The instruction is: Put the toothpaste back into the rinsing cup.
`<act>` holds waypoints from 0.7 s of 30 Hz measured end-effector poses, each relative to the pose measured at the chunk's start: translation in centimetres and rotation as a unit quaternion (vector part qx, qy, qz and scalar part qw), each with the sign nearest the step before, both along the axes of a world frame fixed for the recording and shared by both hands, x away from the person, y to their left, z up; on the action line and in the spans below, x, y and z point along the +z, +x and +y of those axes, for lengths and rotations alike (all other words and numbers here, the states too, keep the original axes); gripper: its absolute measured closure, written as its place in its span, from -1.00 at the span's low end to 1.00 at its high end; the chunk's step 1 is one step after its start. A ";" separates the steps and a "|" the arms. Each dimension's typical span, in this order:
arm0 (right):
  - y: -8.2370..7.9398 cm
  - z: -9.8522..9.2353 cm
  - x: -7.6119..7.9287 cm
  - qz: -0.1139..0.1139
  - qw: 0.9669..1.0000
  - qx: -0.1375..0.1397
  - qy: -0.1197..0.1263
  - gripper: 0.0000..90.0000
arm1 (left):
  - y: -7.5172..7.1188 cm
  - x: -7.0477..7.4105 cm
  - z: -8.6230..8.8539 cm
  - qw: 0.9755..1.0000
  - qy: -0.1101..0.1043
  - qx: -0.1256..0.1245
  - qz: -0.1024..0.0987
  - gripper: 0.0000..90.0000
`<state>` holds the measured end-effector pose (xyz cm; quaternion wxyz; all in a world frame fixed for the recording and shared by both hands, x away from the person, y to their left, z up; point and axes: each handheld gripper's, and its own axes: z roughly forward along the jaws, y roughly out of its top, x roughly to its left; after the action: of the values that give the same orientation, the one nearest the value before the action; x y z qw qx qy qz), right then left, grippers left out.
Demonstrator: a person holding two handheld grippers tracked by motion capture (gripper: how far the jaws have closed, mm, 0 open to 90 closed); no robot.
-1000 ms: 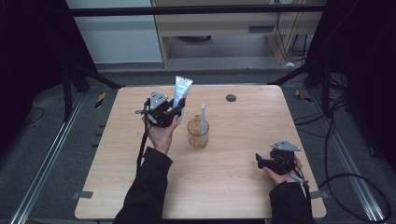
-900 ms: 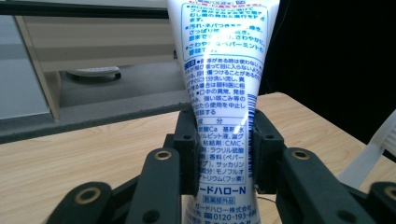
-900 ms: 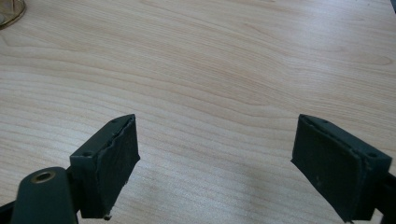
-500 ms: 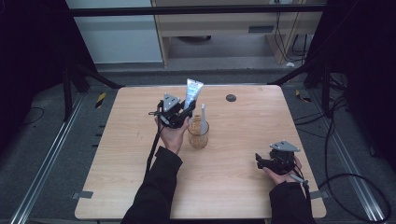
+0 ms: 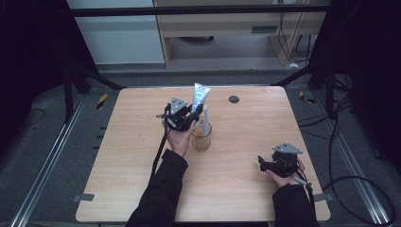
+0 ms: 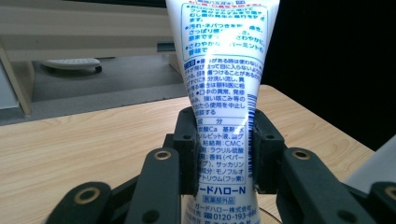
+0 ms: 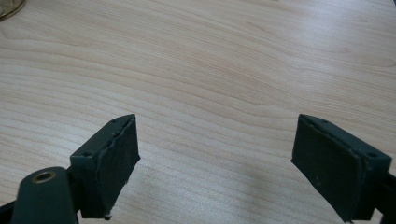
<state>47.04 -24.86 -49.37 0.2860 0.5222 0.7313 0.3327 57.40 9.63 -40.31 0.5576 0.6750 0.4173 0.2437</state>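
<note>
Between left tongs [image 6: 219,158], tube [image 6: 223,93] with legible Japanese print.

High view: fixed above the near edge of the tabletop [image 5: 142,189], facing forward and down, far enough to take in all four edges. Left gripper view: rides low behind its own jaws, very close to a toothpaste tube [image 6: 224,93], facing the tabletop's far edge. Right gripper view: close above bare tabletop, angled down. Shared by all three: the wooden tabletop.
</note>
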 end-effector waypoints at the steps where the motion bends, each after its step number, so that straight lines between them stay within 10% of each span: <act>1: 0.0 0.0 0.0 0.000 1.000 0.002 -0.001 -0.67 | 0.0 -0.1 0.0 1.000 0.001 -0.001 0.000 0.51; 21: 0.0 0.1 -0.1 0.001 1.000 0.004 -0.004 -0.68 | 0.5 -1.5 -0.9 1.000 0.011 -0.017 0.018 0.48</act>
<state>47.09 -24.71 -49.47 0.2856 0.5182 0.7352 0.3307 57.91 8.73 -41.79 0.5468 0.6919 0.4134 0.2267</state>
